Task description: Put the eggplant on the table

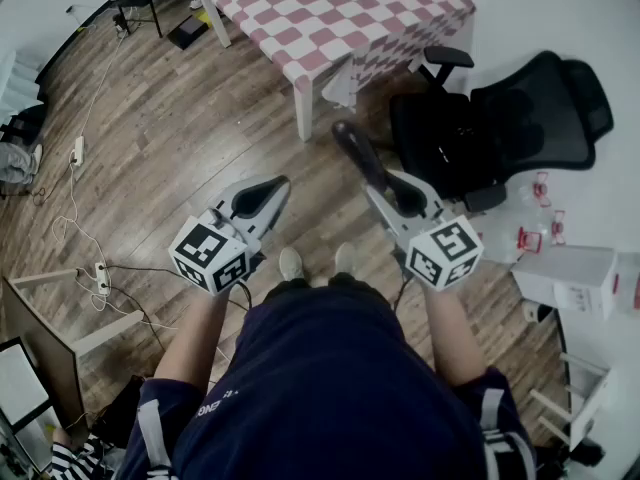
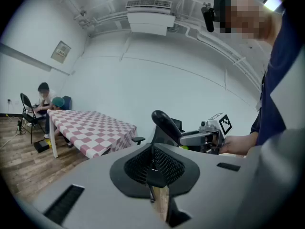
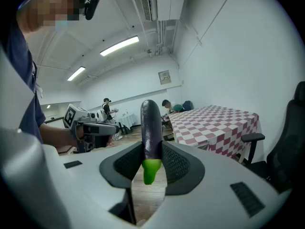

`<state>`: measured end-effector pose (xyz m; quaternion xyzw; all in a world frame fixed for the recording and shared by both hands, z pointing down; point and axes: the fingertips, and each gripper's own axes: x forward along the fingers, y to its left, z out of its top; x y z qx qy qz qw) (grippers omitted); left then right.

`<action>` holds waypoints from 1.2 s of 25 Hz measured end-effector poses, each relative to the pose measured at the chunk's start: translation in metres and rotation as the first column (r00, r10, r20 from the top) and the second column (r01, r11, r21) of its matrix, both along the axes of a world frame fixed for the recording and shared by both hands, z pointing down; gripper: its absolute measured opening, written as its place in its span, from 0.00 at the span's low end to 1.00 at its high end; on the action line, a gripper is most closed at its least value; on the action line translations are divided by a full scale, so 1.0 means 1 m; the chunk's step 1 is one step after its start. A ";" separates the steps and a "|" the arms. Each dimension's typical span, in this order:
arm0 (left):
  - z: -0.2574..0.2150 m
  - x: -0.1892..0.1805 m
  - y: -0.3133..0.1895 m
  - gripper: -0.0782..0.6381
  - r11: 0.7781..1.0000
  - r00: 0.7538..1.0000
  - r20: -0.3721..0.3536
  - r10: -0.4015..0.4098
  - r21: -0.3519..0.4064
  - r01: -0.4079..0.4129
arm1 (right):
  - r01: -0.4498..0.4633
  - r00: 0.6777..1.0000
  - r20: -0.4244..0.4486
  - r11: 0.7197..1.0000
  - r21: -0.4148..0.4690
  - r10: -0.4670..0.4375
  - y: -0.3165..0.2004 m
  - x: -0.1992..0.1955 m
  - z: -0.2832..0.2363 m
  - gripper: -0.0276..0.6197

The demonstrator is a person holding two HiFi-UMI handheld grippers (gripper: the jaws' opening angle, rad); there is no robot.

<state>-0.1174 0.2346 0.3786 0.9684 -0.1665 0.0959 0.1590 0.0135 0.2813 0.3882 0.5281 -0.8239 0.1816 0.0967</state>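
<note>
A dark purple eggplant [image 3: 151, 128] with a green stem end stands upright between the pads of my right gripper [image 3: 152, 162], which is shut on it. In the head view the eggplant [image 1: 358, 153] sticks forward out of the right gripper [image 1: 398, 190], above the wooden floor. From the left gripper view the eggplant [image 2: 165, 126] shows to the right. My left gripper [image 1: 265, 194] is shut with nothing in it; its pads [image 2: 159, 163] meet. The table [image 1: 335, 13] with a red-and-white checked cloth stands ahead, a short way beyond both grippers.
A black office chair [image 1: 500, 128] stands right of the table. White boxes [image 1: 570, 278] lie on the floor at the right. Cables and a power strip [image 1: 78, 150] run along the floor at the left. Two people sit and stand far behind the table [image 3: 167, 106].
</note>
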 end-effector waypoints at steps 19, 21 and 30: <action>-0.002 0.030 0.017 0.16 0.998 0.998 0.023 -0.054 0.017 0.053 | 0.013 0.999 0.048 1.000 -0.015 -0.012 0.009 0.044 0.011 0.26; -0.002 0.040 0.019 0.16 0.998 0.998 0.026 -0.064 0.021 0.064 | 0.019 0.998 0.052 1.000 -0.021 -0.018 0.010 0.055 0.013 0.26; -0.005 0.094 0.036 0.16 0.996 0.996 0.031 -0.081 0.048 0.079 | 0.024 0.998 0.066 0.999 -0.031 -0.022 0.025 0.120 0.024 0.26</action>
